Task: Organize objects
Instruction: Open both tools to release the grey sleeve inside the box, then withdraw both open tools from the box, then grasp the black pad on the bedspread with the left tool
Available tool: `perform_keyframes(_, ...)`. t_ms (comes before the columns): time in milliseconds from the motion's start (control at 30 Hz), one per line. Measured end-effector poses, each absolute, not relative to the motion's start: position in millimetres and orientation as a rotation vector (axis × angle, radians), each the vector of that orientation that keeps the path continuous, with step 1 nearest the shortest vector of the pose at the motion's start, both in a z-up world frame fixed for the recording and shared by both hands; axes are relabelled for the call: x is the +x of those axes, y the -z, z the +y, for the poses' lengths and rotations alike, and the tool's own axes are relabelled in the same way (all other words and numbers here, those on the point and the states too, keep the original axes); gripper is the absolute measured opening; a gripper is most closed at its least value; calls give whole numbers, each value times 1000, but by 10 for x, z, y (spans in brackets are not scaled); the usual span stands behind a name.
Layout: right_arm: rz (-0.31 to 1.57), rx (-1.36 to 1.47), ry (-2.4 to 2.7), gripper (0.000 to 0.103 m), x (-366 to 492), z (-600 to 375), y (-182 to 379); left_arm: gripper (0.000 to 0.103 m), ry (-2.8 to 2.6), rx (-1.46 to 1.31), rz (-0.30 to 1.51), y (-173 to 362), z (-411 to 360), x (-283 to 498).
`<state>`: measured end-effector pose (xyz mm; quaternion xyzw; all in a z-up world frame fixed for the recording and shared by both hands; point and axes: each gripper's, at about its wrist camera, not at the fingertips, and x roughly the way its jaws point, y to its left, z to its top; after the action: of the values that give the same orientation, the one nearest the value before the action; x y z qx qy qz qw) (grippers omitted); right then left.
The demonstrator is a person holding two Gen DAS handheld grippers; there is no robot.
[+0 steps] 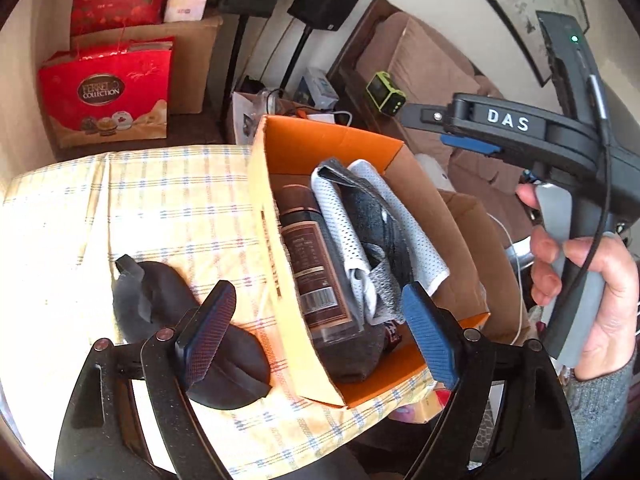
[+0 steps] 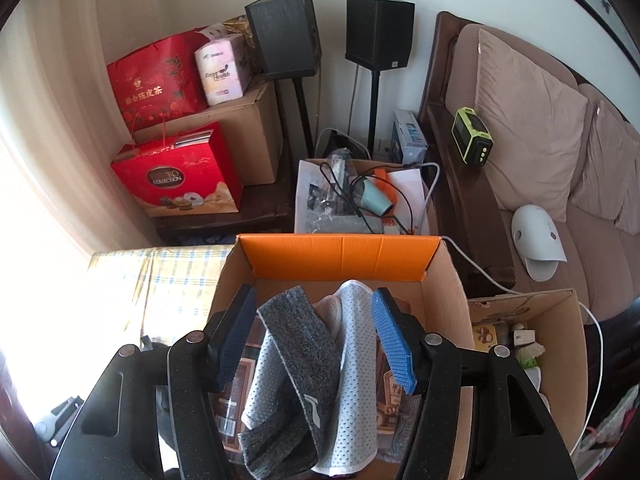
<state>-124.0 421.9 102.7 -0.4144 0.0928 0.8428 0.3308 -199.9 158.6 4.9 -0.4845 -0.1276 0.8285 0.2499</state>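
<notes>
I am holding my left gripper [image 1: 318, 334] with its jaws spread wide and nothing between the pads; they are straddling the near wall of the orange-lined cardboard box [image 1: 276, 240] in the lower middle of the left wrist view. Just left of it, on the checked tablecloth [image 1: 72, 216], a dark slipper [image 1: 168, 320] is lying outside the box, partly hidden behind my left finger; I judge it is the next thing waiting to be put away.

My right gripper [image 2: 316, 336] is hanging over the box in the lower centre of its own view, jaws apart and gripping nothing. Directly below them a grey knit sock [image 2: 304, 364] is draped across a white mesh cloth [image 2: 356, 364], both lying loose, so I take them as dropped in rather than held. Beneath the fabrics a brown labelled jar [image 1: 316, 264] is lying on its side along the box's left wall, which is keeping it from rolling.

At the right edge of the left wrist view, my hand [image 1: 592, 280] is wrapping the right tool's grey handle.

Farther off, at right, a second open carton [image 2: 532, 320] is sitting beside the sofa [image 2: 532, 120], and at upper left the red gift bags [image 2: 176, 172] are stacked by the wall.
</notes>
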Motion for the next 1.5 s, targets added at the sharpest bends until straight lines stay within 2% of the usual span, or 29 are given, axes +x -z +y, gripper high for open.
perform_keyframes(100, 237, -1102, -2220, 61, -1264, 4082, -992, 97, -2298, -1317, -363, -61, 1369, -1988)
perform_keyframes(133, 238, -1109, -2231, 61, -1276, 4034, -980, 98, -2315, -1311, -371, -52, 1286, -2005)
perform_keyframes(300, 224, -1131, -2280, 71, -1352, 3782, -929, 98, -2372, -1358, -392, 77, 880, -2031)
perform_keyframes(400, 218, -1130, -2315, 73, -1412, 3619, -873, 98, -2396, -1405, -411, 237, 643, -1985)
perform_keyframes(833, 167, -1202, -2387, 74, -1717, 2996, -462, 98, -2372, -1545, -470, 893, 156, -1828)
perform_keyframes(967, 186, -1232, -2392, 73, -1818, 2909, -345, 95, -2330, -1558, -469, 1011, 272, -1754)
perform_keyframes(1067, 197, -1268, -2387, 73, -1913, 2867, -222, 88, -2302, -1558, -455, 1062, 384, -1689)
perform_keyframes(1133, 194, -1302, -2379, 69, -1995, 2853, -127, 82, -2295, -1548, -446, 1088, 465, -1653)
perform_keyframes(1300, 212, -1385, -2357, 51, -2162, 2844, 94, 70, -2248, -1554, -470, 1180, 633, -1623)
perform_keyframes(1400, 257, -1405, -2343, 43, -2189, 2885, 185, 70, -2220, -1565, -478, 1229, 710, -1634)
perform_keyframes(1500, 251, -1425, -2330, 42, -2207, 2887, 250, 70, -2237, -1549, -458, 1219, 755, -1629)
